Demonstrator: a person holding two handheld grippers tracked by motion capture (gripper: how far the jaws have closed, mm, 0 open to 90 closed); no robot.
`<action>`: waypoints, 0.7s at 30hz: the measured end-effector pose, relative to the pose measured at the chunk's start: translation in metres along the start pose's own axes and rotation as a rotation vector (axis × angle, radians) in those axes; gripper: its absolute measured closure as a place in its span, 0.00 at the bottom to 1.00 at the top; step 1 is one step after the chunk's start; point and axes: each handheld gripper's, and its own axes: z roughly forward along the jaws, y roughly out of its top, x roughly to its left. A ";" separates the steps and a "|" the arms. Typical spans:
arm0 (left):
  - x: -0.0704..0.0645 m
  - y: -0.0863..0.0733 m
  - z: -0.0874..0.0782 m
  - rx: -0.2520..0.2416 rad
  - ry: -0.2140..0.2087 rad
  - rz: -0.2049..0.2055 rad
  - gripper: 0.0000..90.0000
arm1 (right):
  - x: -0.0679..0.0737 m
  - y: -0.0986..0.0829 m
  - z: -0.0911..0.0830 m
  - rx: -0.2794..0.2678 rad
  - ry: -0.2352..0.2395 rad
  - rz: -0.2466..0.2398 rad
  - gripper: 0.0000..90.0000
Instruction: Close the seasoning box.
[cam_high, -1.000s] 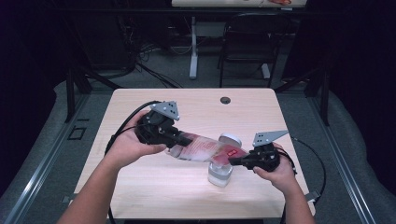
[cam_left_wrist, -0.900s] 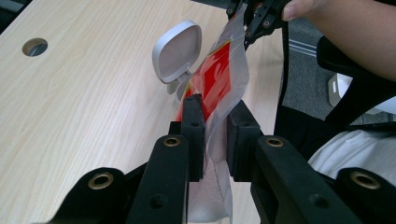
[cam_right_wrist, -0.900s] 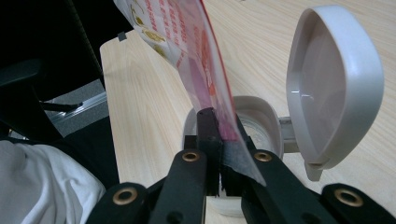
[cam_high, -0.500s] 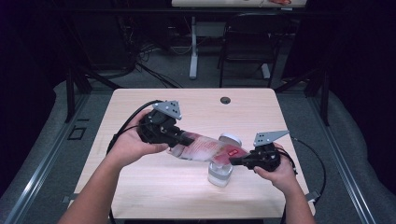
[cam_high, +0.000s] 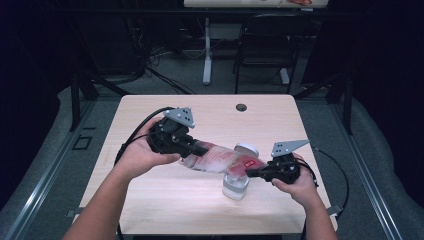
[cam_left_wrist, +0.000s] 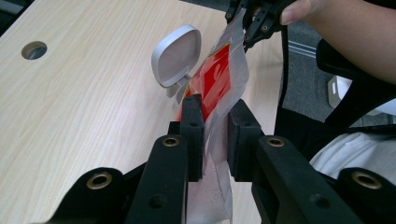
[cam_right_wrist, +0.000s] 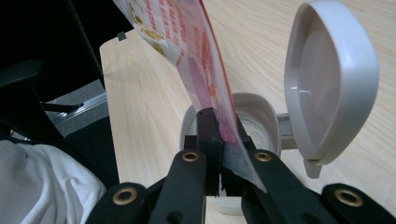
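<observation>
Both tongs are clamped on the same red-and-white pouch (cam_high: 220, 160), one at each end. Left gripper (cam_high: 192, 146) pinches the upper-left end, jaws narrow with the film sandwiched between them; in the left gripper view the pouch (cam_left_wrist: 215, 93) runs away from the jaws toward the right gripper (cam_left_wrist: 252, 18). Right gripper (cam_high: 252, 173) pinches the lower-right corner, jaws nearly closed on the film edge (cam_right_wrist: 219, 116). Pouch is held off the table (cam_high: 150, 200), sloping down from left to right, low end right above the open mouth of a clear container (cam_high: 235, 186). Container stands upright on the table, hinged grey lid (cam_right_wrist: 331, 84) flipped open and standing up beside the opening. Cable hole (cam_high: 241, 107) sits near the table's far edge, well apart from the work.
</observation>
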 end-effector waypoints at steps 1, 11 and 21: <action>0.000 0.000 0.000 -0.001 0.001 -0.002 0.88 | 0.000 0.000 0.000 0.000 0.002 0.000 0.99; 0.000 -0.001 -0.004 -0.004 0.006 -0.002 0.88 | 0.003 0.001 0.004 0.001 0.019 0.001 0.99; -0.001 -0.002 -0.005 -0.009 0.003 -0.004 0.88 | 0.003 0.002 0.004 0.002 0.016 -0.004 0.99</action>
